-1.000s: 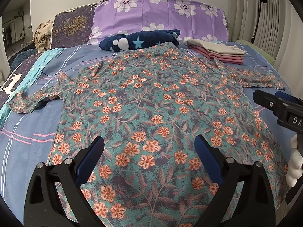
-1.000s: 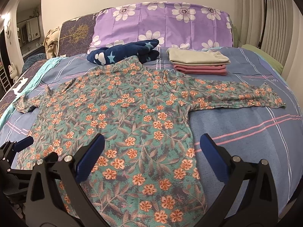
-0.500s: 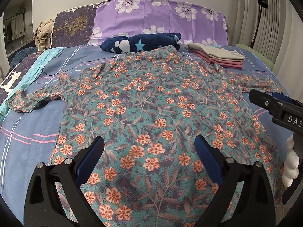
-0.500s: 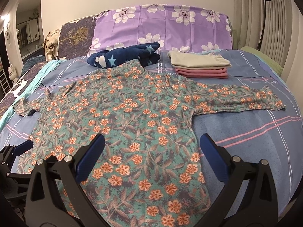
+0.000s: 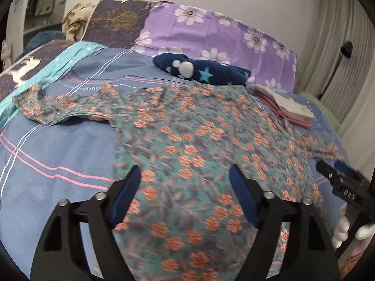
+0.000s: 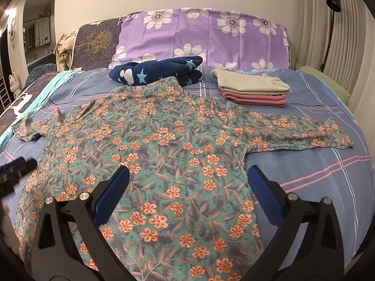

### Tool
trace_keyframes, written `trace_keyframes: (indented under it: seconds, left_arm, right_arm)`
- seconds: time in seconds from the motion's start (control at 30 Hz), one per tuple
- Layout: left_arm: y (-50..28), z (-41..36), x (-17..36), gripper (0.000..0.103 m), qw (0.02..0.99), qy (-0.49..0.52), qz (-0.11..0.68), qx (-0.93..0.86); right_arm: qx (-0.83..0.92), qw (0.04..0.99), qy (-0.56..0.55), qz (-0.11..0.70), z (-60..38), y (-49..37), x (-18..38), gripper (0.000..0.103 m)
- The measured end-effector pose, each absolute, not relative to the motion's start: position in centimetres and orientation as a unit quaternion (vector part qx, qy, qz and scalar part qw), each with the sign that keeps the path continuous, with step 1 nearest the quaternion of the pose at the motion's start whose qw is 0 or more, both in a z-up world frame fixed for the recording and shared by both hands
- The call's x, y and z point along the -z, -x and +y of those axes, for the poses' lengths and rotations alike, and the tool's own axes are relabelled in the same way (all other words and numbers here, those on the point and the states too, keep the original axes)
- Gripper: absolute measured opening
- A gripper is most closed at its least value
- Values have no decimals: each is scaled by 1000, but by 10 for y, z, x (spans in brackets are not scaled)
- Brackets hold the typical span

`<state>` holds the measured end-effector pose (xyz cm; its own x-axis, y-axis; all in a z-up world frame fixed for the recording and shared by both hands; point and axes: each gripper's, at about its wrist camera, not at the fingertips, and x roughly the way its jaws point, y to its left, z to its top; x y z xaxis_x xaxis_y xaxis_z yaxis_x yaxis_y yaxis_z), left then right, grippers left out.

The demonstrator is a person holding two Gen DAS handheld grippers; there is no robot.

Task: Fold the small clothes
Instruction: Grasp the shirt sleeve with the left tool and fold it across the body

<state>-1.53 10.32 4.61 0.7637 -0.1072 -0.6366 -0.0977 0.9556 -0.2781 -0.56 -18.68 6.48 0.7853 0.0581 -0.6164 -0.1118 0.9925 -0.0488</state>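
A teal shirt with orange flowers [image 6: 168,145] lies spread flat on the bed, both long sleeves stretched out sideways. It also shows in the left wrist view [image 5: 192,140]. My left gripper [image 5: 185,187] is open and empty, above the shirt's lower left part. My right gripper [image 6: 187,187] is open and empty, above the shirt's lower right part. The right gripper shows at the right edge of the left wrist view [image 5: 339,180]. The left gripper shows at the left edge of the right wrist view [image 6: 16,171].
A folded stack of beige and pink clothes [image 6: 253,90] lies at the back right. A navy star-pattern bundle [image 6: 157,72] lies at the shirt's collar. A purple flowered pillow [image 6: 206,39] stands behind. The blue striped bedsheet [image 6: 316,175] surrounds the shirt.
My left gripper has swung left and tilted, so the shirt's left sleeve and bare sheet now fill its view. My right gripper has barely moved. Both stay open.
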Motion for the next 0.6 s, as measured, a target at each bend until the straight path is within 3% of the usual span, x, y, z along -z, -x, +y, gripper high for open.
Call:
trace_keyframes:
  seconds: [0.07, 0.27, 0.6]
  left_arm:
    - [10, 135, -45, 56, 922, 177, 344, -14]
    - [-11, 264, -21, 38, 882, 272, 361, -136]
    - [-42, 424, 28, 38, 806, 425, 323, -255]
  right_arm:
    - [-45, 944, 44, 325, -186, 4, -64, 101]
    - [-46, 939, 40, 339, -191, -5, -58, 101]
    - [-22, 927, 42, 371, -195, -29, -40, 101]
